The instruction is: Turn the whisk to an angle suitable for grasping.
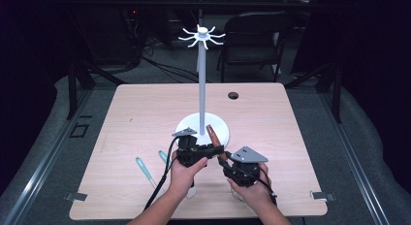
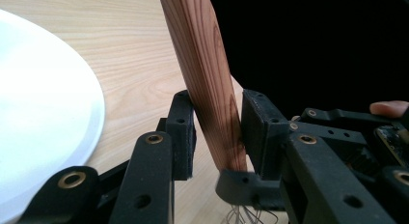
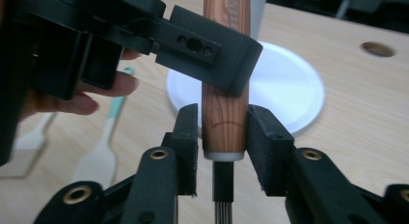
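Note:
A whisk with a wooden handle (image 1: 212,134) stands tilted over the table, just in front of the white stand's base (image 1: 186,125). My left gripper (image 1: 218,150) comes in from the left and is shut on the handle (image 2: 207,79), both pads against the wood. My right gripper (image 1: 224,159) sits lower at the handle's bottom end (image 3: 225,122). Its jaws are open, with the left pad a sliver off the wood. The whisk's wires (image 3: 223,212) hang below the handle. One left jaw (image 3: 207,50) crosses the handle above.
The stand has a tall pole and a ring of hooks (image 1: 202,36) on top. Two teal-handled utensils (image 1: 144,169) (image 1: 162,156) lie on the table to the left of my hands. A cable hole (image 1: 233,95) is at the far side, with a chair (image 1: 252,36) beyond.

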Tool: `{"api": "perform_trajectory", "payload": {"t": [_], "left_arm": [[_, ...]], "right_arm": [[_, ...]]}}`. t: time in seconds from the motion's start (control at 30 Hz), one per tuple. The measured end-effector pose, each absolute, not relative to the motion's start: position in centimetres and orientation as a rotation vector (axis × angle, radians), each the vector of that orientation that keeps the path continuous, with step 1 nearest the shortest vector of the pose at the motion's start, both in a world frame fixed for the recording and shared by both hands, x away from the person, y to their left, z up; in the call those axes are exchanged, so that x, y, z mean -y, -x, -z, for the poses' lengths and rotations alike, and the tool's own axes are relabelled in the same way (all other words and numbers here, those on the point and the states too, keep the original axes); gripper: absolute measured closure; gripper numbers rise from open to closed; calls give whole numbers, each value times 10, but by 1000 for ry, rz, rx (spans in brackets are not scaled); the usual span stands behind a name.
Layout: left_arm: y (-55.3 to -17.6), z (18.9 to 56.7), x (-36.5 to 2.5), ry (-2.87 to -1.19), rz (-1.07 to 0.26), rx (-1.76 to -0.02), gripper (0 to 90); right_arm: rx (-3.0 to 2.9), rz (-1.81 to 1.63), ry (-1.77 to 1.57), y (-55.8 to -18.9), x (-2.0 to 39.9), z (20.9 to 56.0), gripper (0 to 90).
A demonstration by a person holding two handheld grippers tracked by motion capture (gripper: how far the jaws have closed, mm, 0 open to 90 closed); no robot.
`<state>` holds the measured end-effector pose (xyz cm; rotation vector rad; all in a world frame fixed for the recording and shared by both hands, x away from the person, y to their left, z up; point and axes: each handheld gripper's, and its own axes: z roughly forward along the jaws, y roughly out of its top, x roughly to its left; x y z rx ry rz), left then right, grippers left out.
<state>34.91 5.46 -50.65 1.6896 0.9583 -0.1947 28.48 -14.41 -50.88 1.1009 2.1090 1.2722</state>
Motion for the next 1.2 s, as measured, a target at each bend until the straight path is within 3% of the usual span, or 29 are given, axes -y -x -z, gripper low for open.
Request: {"api": "perform_trajectory", "payload": {"t": [0.53, 1.07, 1.2], "left_arm": [[-347, 505, -54, -1680, 171, -955, 661], [-345, 506, -49, -1660, 217, -963, 696], [-345, 502, -51, -1666, 210, -953, 709]], "right_arm": [[-2193, -1325, -1210, -292, 152, 513, 699], [-2150, -1341, -1213, -292, 151, 511, 695], [-2123, -1380, -1203, -289, 154, 507, 653]]}}
